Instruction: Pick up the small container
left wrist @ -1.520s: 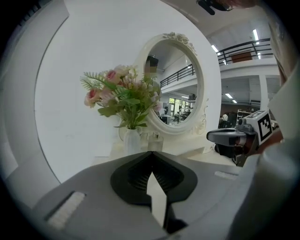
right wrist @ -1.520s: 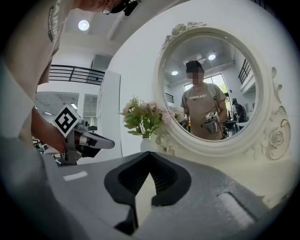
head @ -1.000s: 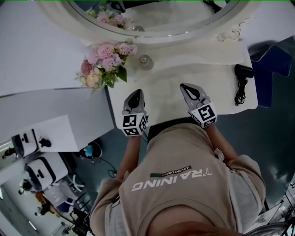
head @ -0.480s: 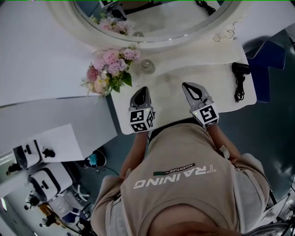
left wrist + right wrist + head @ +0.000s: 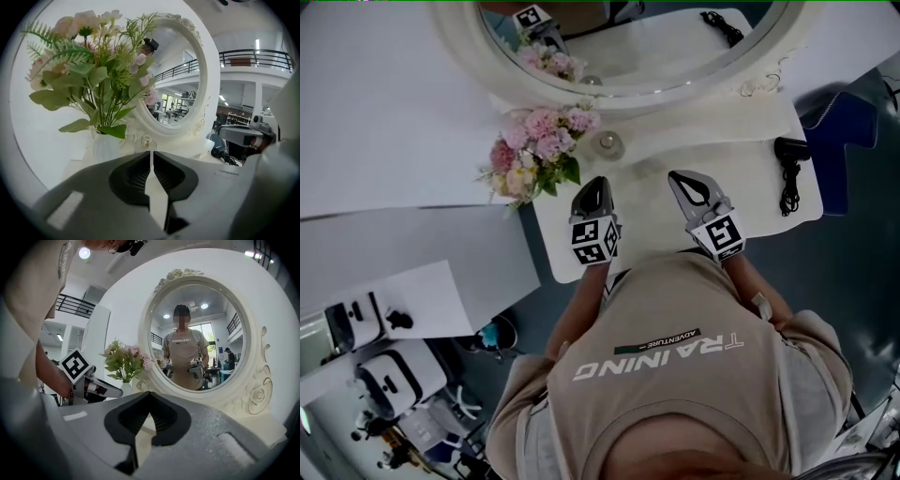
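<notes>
The small container [image 5: 607, 143], a little clear jar with a metal lid, stands on the white vanity table [image 5: 750, 202] between the flower vase and the mirror's base. In the left gripper view the small container [image 5: 146, 139] shows just beyond the jaw tips. My left gripper [image 5: 593, 185] [image 5: 151, 152] hovers short of it, shut but for a hairline slit that has just appeared, nothing between the jaws. My right gripper [image 5: 678, 175] [image 5: 149, 393] hangs to its right, shut and empty.
A pink-and-white bouquet [image 5: 539, 155] in a white vase stands left of the container. The round white-framed mirror [image 5: 628, 56] rises behind it. A black hair dryer [image 5: 792, 150] with its cord lies at the table's right end. The floor drops off beyond the table's edges.
Both grippers have moved forward over the table, toward the mirror. The left one has closed much of its distance to the small container.
</notes>
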